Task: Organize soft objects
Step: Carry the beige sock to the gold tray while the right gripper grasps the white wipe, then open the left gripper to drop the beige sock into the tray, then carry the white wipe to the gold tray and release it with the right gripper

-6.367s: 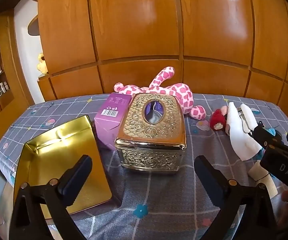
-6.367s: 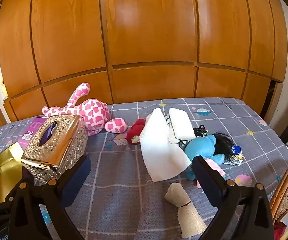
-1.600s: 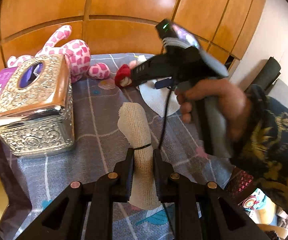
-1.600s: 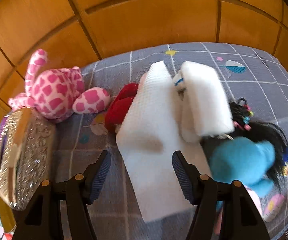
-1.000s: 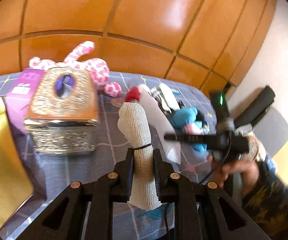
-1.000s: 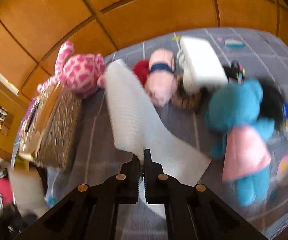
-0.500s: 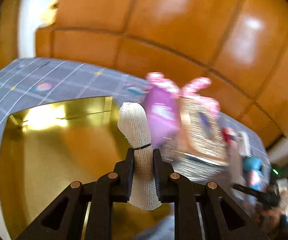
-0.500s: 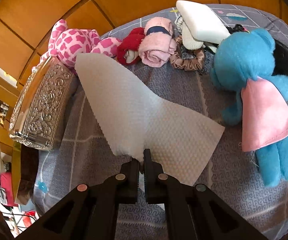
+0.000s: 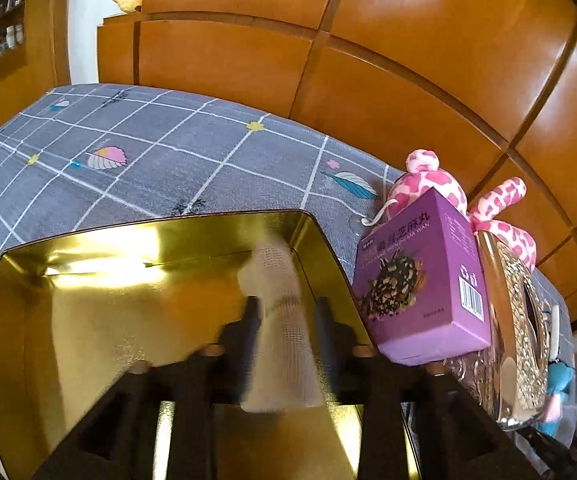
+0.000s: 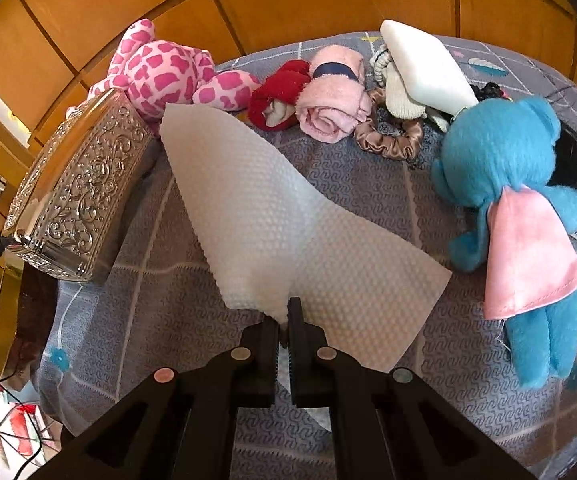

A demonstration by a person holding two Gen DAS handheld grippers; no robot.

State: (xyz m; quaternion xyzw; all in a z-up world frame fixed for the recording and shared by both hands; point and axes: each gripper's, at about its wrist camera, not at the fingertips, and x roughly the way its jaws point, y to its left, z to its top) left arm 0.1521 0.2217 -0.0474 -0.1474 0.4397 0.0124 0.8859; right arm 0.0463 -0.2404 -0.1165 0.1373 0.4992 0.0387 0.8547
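Left gripper (image 9: 284,312) spread, gauze roll (image 9: 282,332) dropping into the gold tin (image 9: 88,272) — right gripper (image 10: 284,316) pinches the paper sheet (image 10: 272,216), likely next in.

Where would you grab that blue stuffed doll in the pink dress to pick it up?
Probably around the blue doll's body under the pink dress, coming down from above with a finger on each side. It lies flat on the cloth with both sides clear, and the round head looks too wide to pinch.
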